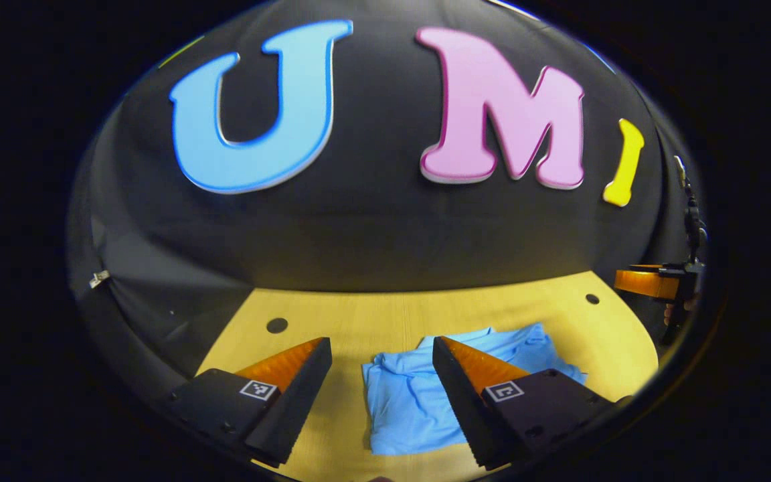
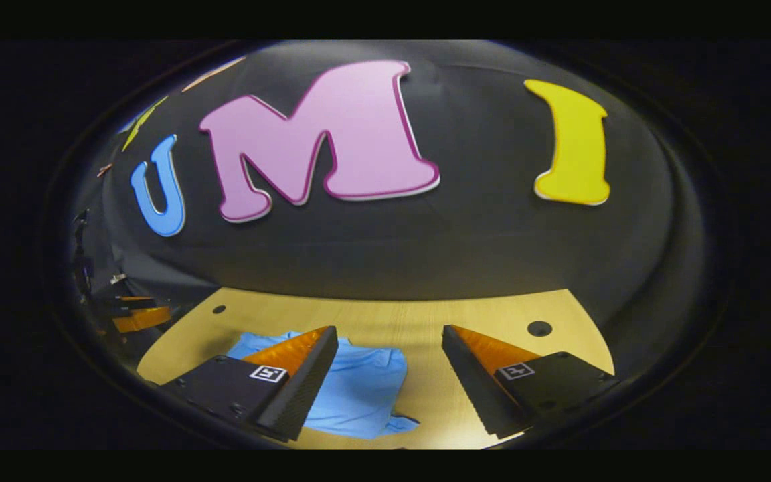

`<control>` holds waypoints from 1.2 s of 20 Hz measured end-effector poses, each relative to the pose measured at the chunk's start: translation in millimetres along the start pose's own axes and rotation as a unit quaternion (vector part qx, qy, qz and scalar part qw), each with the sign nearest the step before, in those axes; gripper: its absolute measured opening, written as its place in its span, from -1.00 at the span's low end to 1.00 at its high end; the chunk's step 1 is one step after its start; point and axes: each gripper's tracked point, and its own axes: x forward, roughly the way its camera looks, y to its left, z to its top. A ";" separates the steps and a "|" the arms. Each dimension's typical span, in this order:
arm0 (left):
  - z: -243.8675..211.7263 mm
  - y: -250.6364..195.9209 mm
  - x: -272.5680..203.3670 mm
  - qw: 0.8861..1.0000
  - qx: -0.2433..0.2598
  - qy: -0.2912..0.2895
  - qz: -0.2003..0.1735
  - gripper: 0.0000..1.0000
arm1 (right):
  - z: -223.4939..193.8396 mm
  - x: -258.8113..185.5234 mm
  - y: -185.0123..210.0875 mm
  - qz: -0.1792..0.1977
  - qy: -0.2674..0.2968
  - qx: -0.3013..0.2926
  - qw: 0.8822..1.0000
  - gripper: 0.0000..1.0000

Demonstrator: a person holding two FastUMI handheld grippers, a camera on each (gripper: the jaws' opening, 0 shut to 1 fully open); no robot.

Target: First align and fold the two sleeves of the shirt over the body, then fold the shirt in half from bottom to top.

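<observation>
On table (image 1: 372, 314): 1 folded shirt (image 1: 405, 402), 2 grippers apart, empty.

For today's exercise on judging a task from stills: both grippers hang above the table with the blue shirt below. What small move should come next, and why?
Probably none beyond drawing back: the blue shirt already lies as a compact folded bundle on the wooden table, with no sleeve spread out. The left gripper and the right gripper are both open and hold nothing. At most, I would smooth the rumpled top edge.

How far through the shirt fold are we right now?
Looks finished or nearly so: the light blue fabric shirt lies as a compact folded bundle on the wooden table. Left gripper and right gripper hover open, holding nothing. Left: perhaps smoothing the rumpled edges.
</observation>
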 end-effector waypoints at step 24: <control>9.2 3.3 -416.1 0.978 -0.054 -0.192 -0.058 0.94 | 95.4 -455.0 152.2 -0.031 -0.242 -0.043 0.969 0.94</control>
